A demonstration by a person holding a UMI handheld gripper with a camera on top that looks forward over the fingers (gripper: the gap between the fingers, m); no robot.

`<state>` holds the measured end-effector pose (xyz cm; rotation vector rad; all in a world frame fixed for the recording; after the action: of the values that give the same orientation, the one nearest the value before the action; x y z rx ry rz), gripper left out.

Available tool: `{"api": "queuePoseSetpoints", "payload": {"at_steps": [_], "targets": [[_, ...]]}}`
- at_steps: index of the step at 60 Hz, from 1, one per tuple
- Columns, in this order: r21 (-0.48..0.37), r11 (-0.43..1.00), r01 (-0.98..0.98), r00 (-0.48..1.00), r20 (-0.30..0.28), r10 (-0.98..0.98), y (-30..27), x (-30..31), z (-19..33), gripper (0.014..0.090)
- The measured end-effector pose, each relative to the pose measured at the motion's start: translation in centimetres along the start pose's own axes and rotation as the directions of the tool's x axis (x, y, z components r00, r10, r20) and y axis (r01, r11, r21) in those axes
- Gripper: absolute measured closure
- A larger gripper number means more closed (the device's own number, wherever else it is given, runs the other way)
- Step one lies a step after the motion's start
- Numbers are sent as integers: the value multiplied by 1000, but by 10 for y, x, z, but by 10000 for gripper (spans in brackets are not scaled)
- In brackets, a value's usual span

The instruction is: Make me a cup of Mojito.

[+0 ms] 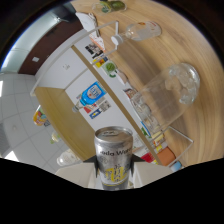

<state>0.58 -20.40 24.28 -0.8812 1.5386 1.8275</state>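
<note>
A silver soda water can (114, 150) with yellow print stands upright between my fingers, lifted off the table, and my gripper (114, 169) is shut on its lower half. The dark fingertips (91, 167) show at either side of the can. Beyond the fingers a clear glass (167, 95) with ice cubes in it stands on the wooden table (200, 45); the whole view is tilted, so it looks as if it leans. Farther along the table sit a clear bottle with a white pump top (139, 31) and green limes (113, 5).
The table edge carries a white strip with stickers and small coloured packets (107, 65). A white panel (92, 97) with a blue label hangs below it. Grey floor tiles (20, 115) lie beyond, with small items (41, 117) on them.
</note>
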Motion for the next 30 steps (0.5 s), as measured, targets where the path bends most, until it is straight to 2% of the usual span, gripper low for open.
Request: {"api": "queuePoseSetpoints", "payload": {"at_steps": [4,8,13,18,24,30], "targets": [[7,999,-33,999,8,33,-2,3,1,537],[9,1000,-2,1000,-11,2,-3,4,1,539],[-2,989,149,987,-54,-149,2,5,0,535],[-56,918,392,913,-98,-396,15,1,1,538],[-133,646,752,629,-151,-763,25,1,2,535],[-177,266,948,243,-140,-960,38,-6,5,536]]}}
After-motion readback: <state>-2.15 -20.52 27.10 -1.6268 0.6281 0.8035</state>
